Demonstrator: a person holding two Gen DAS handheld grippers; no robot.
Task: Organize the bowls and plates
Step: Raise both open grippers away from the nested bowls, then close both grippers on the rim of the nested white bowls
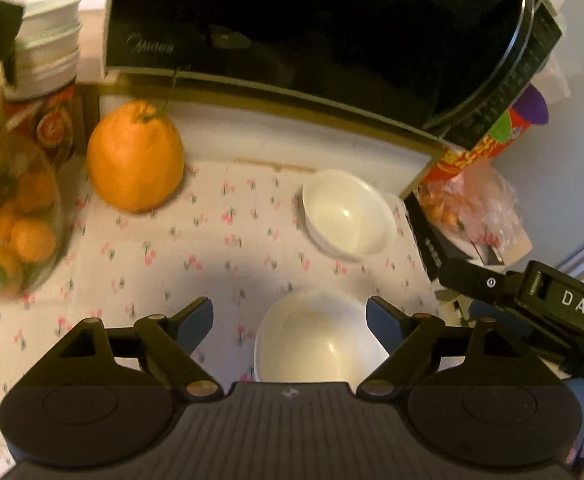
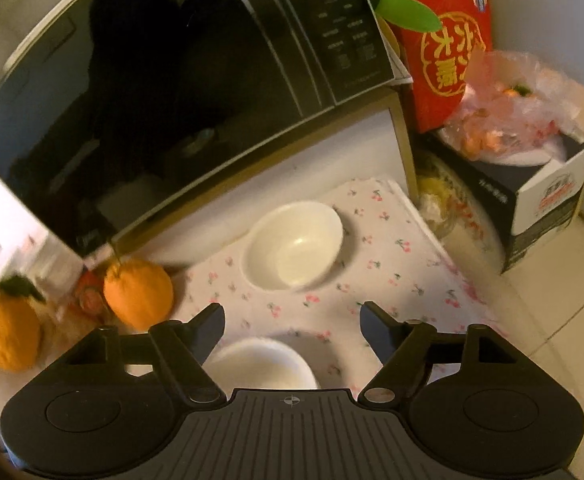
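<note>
Lower centre of the left wrist view, left gripper (image 1: 289, 322) hung spread over near bowl (image 1: 318, 340); far bowl (image 1: 348, 216) sat centre right. Right view: right gripper (image 2: 292, 330) spread, empty, near bowl (image 2: 265, 364) below, far bowl (image 2: 294, 246) centre.

Two white bowls stand upright and apart on the cherry-print cloth covering the tabletop (image 1: 131, 264). The near bowl (image 1: 316, 340) is plain, glossy and empty, its lower rim cut off by the bottom of the view; in the right wrist view the same near bowl (image 2: 261, 364) is also partly hidden. The far bowl (image 1: 348, 214) sits near the cloth's rear right corner, mouth up, empty, with a second rim line beneath it suggesting nested bowls, though this cannot be confirmed. A separate stack of white bowls (image 1: 49, 46) stands at the far left, blurred.
</note>
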